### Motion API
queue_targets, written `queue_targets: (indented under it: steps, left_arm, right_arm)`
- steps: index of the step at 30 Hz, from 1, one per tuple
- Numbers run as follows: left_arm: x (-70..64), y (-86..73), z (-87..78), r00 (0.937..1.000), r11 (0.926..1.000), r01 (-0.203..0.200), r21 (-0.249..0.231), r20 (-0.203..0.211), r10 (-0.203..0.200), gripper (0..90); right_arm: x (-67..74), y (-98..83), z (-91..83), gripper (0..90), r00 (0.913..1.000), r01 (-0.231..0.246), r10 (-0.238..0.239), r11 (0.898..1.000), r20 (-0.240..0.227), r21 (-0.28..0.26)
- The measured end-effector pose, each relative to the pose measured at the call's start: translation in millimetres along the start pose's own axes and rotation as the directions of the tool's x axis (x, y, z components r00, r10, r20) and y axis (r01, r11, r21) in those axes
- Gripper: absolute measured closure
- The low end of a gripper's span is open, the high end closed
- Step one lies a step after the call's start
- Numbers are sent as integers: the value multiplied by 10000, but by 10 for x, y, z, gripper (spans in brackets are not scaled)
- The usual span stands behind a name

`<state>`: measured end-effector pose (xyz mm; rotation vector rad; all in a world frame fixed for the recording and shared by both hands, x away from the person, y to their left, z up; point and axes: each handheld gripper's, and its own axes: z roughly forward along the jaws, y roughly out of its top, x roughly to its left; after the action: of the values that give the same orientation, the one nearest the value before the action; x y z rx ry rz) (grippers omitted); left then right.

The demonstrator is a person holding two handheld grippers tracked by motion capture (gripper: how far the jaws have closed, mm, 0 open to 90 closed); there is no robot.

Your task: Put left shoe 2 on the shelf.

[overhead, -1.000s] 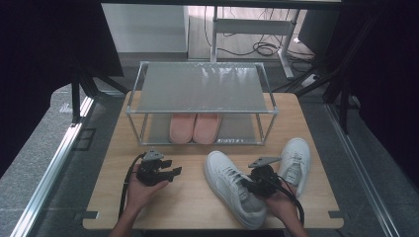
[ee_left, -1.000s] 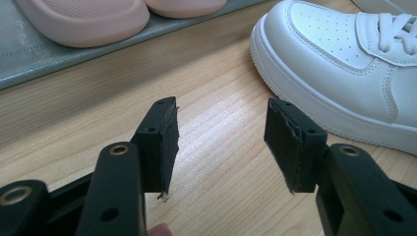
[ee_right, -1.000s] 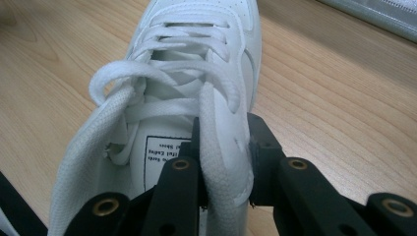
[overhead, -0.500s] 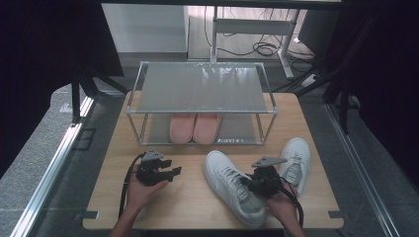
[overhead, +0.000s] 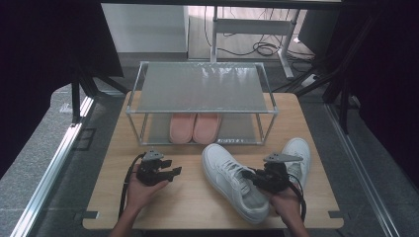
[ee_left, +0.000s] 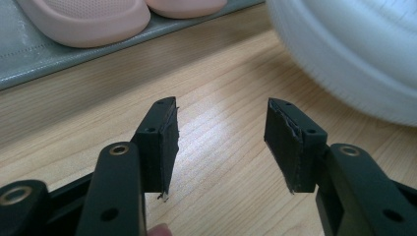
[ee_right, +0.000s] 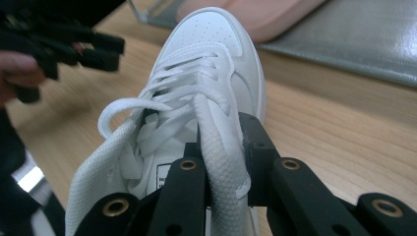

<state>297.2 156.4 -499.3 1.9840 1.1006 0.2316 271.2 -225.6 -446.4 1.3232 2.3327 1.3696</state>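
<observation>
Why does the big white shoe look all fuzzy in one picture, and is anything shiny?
In the left gripper view the white sneaker sits too close, so it blurs; the table shows a pale glare patch. In the right gripper view the left gripper is blurry.

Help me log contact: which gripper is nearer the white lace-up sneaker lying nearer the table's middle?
Right. The right gripper is shut on the white sneaker's collar; the left gripper sits apart, open, to its left.
</observation>
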Motion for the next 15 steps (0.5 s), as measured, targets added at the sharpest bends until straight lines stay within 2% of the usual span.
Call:
queue_targets:
  steps: [9,15]
  left_arm:
    - [2,0,-2,10000,10000,7,-10,1,-7,474]
    - [2,0,0,10000,10000,12,1,-8,-12,474]
  right_arm:
    - [-63,38,-67,817,9960,-733,677,9923,-584,-1001]
    - [-81,70,-114,816,9911,-1027,891,9845,-992,-1421]
